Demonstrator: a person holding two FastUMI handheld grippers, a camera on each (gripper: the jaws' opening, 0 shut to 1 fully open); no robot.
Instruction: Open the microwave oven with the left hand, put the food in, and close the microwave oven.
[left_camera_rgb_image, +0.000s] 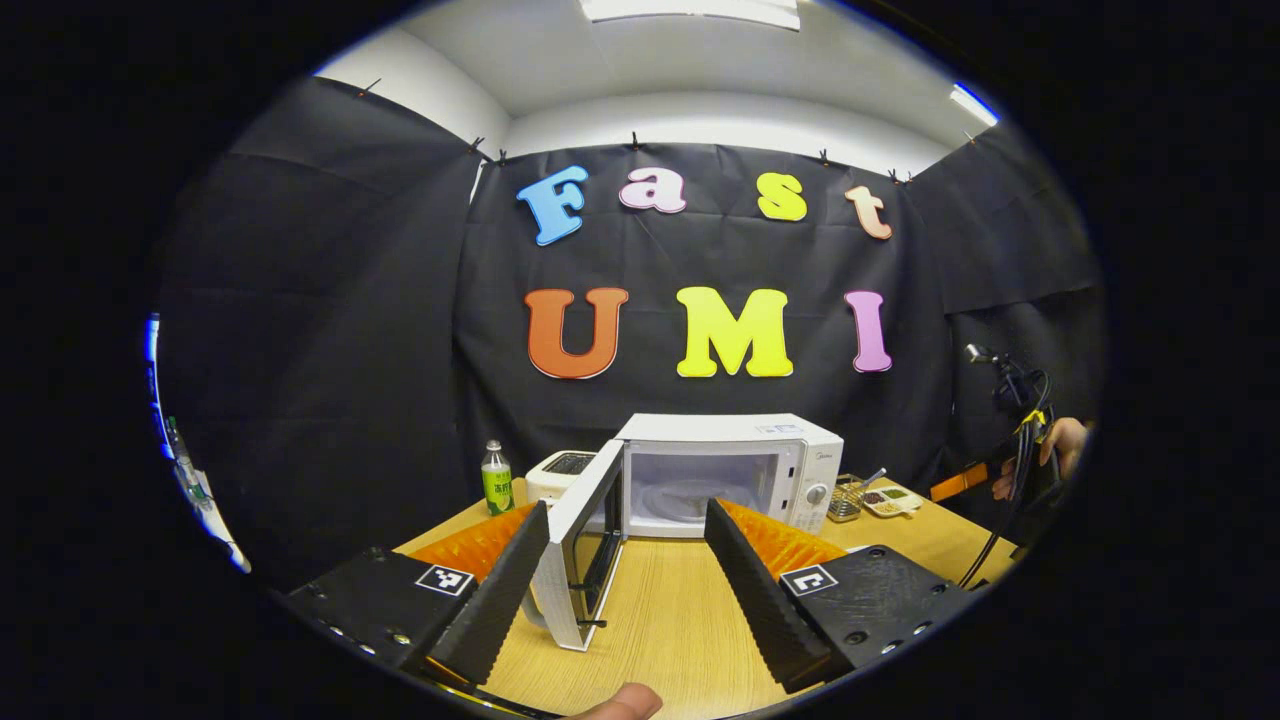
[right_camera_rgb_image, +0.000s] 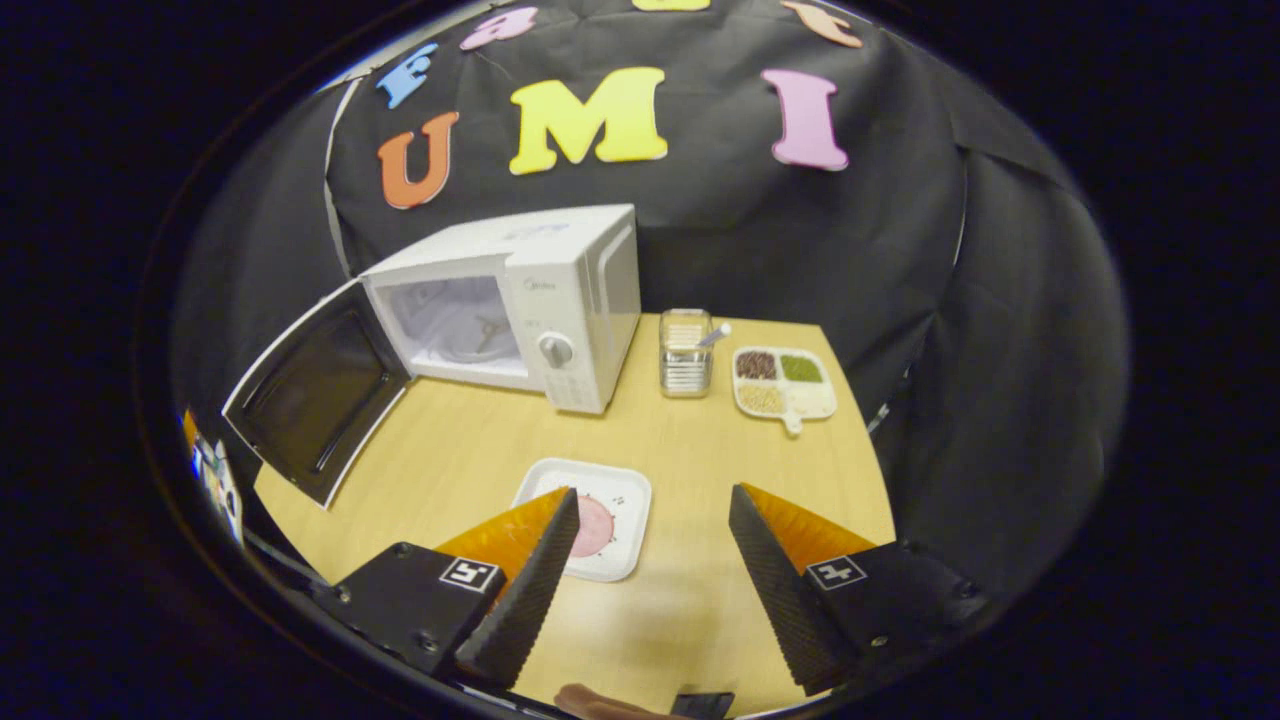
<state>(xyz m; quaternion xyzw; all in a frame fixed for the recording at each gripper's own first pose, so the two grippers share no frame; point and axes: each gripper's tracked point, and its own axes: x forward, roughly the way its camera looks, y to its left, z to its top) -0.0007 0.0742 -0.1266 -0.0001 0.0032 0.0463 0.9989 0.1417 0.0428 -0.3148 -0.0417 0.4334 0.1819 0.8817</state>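
Two grippers, both spread wide and empty. Microwave (right_camera_rgb_image: 520, 300) door (right_camera_rgb_image: 318, 405) hangs fully open, so opening looks done; the cavity is bare. Food sits on the white plate (right_camera_rgb_image: 585, 518) on the table (right_camera_rgb_image: 680, 450), just ahead of my right gripper (right_camera_rgb_image: 650, 560), one finger over its near edge. I'd come in low, pinch the plate's rim, keep it level. Left gripper (left_camera_rgb_image: 625, 560) hovers beside the door, clear.
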